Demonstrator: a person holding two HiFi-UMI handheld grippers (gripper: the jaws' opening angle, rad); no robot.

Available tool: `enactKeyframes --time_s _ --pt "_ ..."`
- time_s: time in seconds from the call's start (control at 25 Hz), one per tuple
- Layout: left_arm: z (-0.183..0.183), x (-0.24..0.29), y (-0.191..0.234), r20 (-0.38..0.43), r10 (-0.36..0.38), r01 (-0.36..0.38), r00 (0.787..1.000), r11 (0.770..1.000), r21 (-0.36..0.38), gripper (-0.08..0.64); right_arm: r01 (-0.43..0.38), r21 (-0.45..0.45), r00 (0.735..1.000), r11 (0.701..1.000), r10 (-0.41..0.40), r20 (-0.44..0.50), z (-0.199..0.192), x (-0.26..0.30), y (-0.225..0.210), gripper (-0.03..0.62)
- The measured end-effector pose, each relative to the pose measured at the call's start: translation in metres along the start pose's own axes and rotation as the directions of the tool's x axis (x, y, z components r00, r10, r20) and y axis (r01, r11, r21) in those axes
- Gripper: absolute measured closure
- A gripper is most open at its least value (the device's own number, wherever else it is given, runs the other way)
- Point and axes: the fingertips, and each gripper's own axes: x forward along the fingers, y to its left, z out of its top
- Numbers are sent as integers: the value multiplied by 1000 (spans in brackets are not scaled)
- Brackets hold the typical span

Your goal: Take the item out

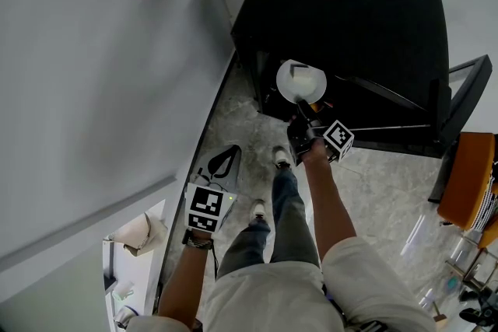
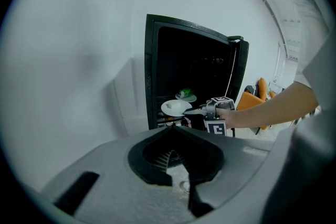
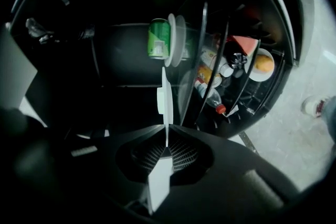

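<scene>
Head view: pale block point(image 1: 299, 71) on white plate point(image 1: 313, 86), rim between right gripper's point(image 1: 299, 106) fingers point(image 3: 184, 157)

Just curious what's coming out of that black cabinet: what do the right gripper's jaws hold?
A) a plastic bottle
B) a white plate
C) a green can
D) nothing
B: the right gripper has its jaws closed on the rim of the white plate, which shows edge-on between them in the right gripper view.
</scene>
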Motion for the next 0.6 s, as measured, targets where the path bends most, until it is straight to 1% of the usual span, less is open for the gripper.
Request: enactKeyframes --time_s 0.28,0.36,0.48,0.6 --pt "5 -4 -1 17 0 0 1000 1000 2 555 -14 -36 1000 999 13 -29 -12 -12 24 577" --pt "11 -5 -2 30 -4 3 1000 1000 10 555 -23 -41 999 999 21 -47 -19 -18 32 577" --pt "23 -9 -6 57 -11 9 998 1000 24 555 -33 -26 997 999 31 -74 -36 -30 55 577" --pt "37 -17 -12 92 -19 16 996 999 37 555 -38 -20 996 999 36 -84 -47 -47 73 577"
